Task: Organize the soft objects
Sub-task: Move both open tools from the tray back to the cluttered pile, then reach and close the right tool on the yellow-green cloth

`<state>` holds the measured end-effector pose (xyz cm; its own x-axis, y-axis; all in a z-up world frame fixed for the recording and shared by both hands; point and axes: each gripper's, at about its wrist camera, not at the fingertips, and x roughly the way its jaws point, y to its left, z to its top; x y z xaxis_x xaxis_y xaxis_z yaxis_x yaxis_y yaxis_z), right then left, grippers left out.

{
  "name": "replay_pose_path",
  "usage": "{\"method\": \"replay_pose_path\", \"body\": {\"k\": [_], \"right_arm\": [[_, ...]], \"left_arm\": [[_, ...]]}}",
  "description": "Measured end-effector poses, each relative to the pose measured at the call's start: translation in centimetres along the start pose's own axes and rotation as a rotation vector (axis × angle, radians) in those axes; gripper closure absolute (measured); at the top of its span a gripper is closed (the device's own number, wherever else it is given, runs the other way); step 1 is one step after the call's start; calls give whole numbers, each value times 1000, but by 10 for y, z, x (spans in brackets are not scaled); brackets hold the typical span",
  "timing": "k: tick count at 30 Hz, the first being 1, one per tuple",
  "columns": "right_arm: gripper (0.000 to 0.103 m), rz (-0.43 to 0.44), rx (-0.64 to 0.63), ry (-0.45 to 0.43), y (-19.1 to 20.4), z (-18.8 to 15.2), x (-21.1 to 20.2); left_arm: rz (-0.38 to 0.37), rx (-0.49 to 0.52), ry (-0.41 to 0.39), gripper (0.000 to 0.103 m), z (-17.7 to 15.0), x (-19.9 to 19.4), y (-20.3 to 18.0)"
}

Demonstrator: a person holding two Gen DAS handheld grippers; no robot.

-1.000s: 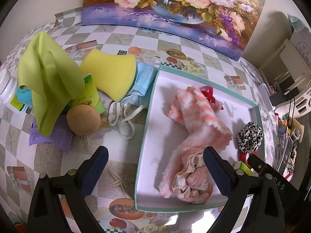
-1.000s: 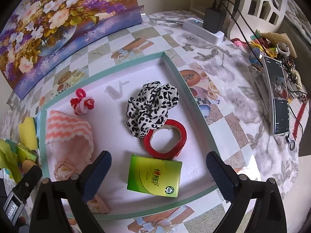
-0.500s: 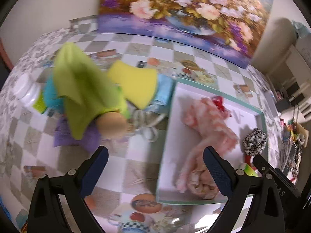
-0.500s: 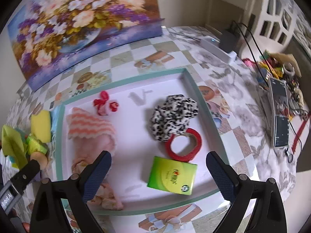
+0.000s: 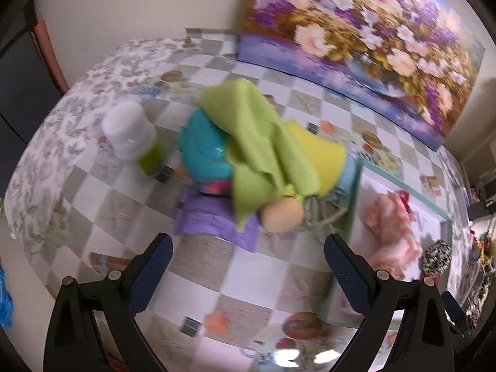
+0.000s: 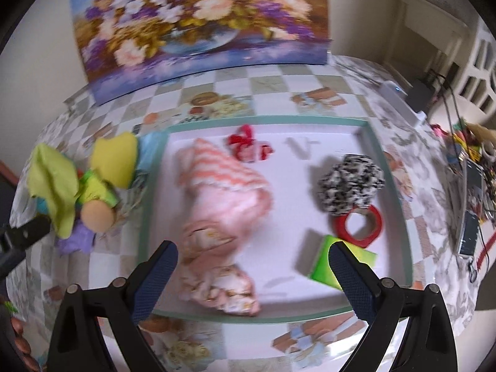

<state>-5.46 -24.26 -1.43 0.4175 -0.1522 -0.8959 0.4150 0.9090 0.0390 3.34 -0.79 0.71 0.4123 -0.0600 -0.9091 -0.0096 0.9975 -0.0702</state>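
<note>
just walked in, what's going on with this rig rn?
A person is sorting soft items into a teal-rimmed white tray with two handheld grippers. Both the left gripper and the right gripper are open and empty. The tray already holds a pink striped towel, a black-and-white scrunchie, a red tape roll and a green packet. A pile beside the tray waits: green cloth, yellow sponge, tan ball. The left gripper faces that pile.

Probably a home dining corner: patterned tablecloth (image 6: 279,86), floral painting (image 6: 201,15) against the wall, charger clutter (image 6: 421,96).
</note>
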Motion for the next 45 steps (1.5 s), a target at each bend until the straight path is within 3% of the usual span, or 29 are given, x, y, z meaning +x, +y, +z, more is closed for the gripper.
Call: {"method": "replay_pose_path", "body": {"k": [5,20,26,34,38,41,45], "right_arm": [[3,15,-60,-14,23,-3,-2],[3,93,-135,14,68,0,5],[3,146,-177,5,97,19,-2],[3,244,-164,-24,126,56,-7],[3,298,-170,-22,141,66,-2],[3,309,-205,-21,157,67,6],[3,340,-250,-7,180,63,18]], "left_arm": [[36,-25,-20,5,7,-2,19],[6,-187,15,5,20,11,69],[22,-197,70,5,32,16,69],[55,-202,18,5,74,7,74],[71,-234,21,5,76,23,84],[40,-297,46,5,78,33,102],[71,-338,47,5,74,36,121]]}}
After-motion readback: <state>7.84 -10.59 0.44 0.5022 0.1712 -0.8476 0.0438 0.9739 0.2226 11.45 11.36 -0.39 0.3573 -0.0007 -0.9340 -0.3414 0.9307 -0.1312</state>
